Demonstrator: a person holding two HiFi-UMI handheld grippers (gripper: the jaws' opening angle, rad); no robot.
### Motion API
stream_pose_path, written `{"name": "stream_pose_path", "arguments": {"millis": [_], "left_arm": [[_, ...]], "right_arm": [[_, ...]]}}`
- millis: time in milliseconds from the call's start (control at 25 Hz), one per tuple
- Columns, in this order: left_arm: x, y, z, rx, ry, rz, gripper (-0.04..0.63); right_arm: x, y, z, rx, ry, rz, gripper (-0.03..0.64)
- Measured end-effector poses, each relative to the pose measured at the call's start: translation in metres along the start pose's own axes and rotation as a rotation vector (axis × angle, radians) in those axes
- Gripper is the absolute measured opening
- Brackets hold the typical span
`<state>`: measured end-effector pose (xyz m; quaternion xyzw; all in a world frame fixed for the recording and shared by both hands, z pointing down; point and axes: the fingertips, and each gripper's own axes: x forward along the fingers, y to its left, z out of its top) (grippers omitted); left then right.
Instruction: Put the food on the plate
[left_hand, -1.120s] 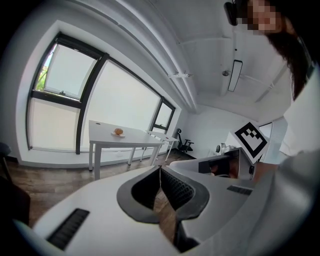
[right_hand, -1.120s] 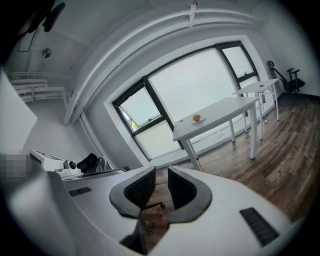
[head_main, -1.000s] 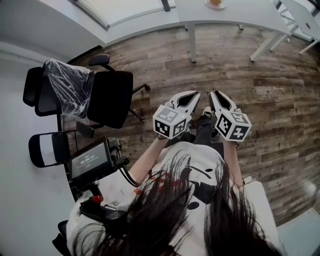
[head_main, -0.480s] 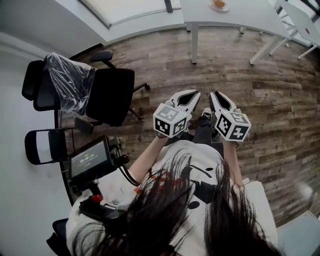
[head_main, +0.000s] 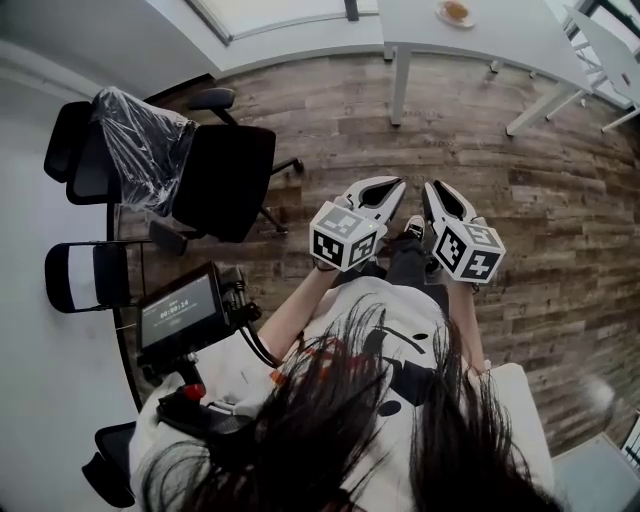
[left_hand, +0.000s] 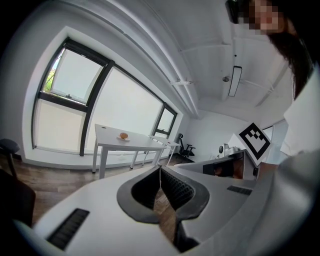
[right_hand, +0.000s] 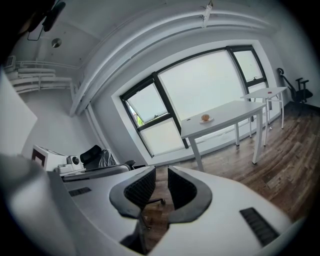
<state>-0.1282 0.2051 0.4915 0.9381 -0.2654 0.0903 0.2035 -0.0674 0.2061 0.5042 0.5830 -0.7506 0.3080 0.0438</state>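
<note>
A small orange-brown piece of food (head_main: 455, 11) lies on a small white plate on the white table (head_main: 480, 38) far ahead, by the window. It also shows as the food (left_hand: 123, 135) in the left gripper view and the food (right_hand: 205, 118) in the right gripper view. I hold both grippers at waist height over the wooden floor, far from the table. The left gripper (head_main: 396, 184) is shut, its tips touching, with nothing in it. The right gripper (head_main: 430, 186) is shut and empty, with only a narrow slit between its pads (right_hand: 145, 187).
A black office chair (head_main: 225, 185) and a plastic-wrapped chair (head_main: 135, 150) stand at the left, with a folding chair (head_main: 85, 275) below them. A screen on a rig (head_main: 180, 310) sits close at my left. More white tables (head_main: 610, 40) stand at the far right.
The head view has shifted a little, so the table, plate and chairs sit slightly lower in the picture. Both grippers hold the same pose, side by side.
</note>
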Motion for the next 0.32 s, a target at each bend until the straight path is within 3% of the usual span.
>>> {"name": "stream_pose_path", "arguments": {"millis": [320], "left_arm": [[0.012, -0.010, 0.004, 0.016, 0.005, -0.053, 0.006]], "right_arm": [[-0.008, -0.012, 0.006, 0.013, -0.019, -0.042, 0.084]]}}
